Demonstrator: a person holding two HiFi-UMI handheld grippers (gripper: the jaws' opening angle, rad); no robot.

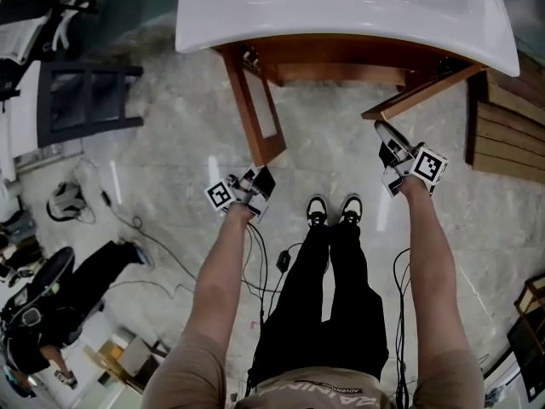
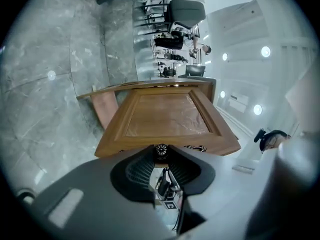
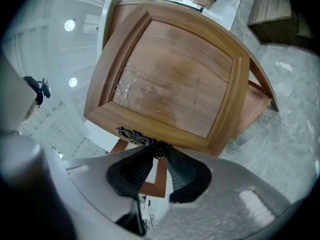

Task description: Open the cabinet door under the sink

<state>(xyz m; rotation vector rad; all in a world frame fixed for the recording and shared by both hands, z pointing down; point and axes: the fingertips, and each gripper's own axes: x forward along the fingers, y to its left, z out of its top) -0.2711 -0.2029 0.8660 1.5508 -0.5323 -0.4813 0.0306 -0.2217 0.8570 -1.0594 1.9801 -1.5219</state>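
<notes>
A white sink [image 1: 341, 11] tops a wooden cabinet [image 1: 341, 62], and both of its doors stand swung out toward me. My left gripper [image 1: 262, 177] is at the free edge of the left door [image 1: 254, 109]. In the left gripper view, that door's round dark knob [image 2: 161, 149] sits pinched between the tips of the left gripper [image 2: 161, 154]. My right gripper [image 1: 385, 135] meets the free edge of the right door [image 1: 421, 92]. The right gripper [image 3: 160, 155] is closed on that door's knob [image 3: 160, 150], beside an ornate metal fitting [image 3: 131, 134].
My feet in black-and-white shoes [image 1: 332, 210] stand between the two doors on the marble floor. Cables [image 1: 128, 220] trail at the left, near a dark metal frame [image 1: 85, 105]. Wooden slats [image 1: 507, 135] lie at the right. A person [image 1: 51, 313] crouches at the lower left.
</notes>
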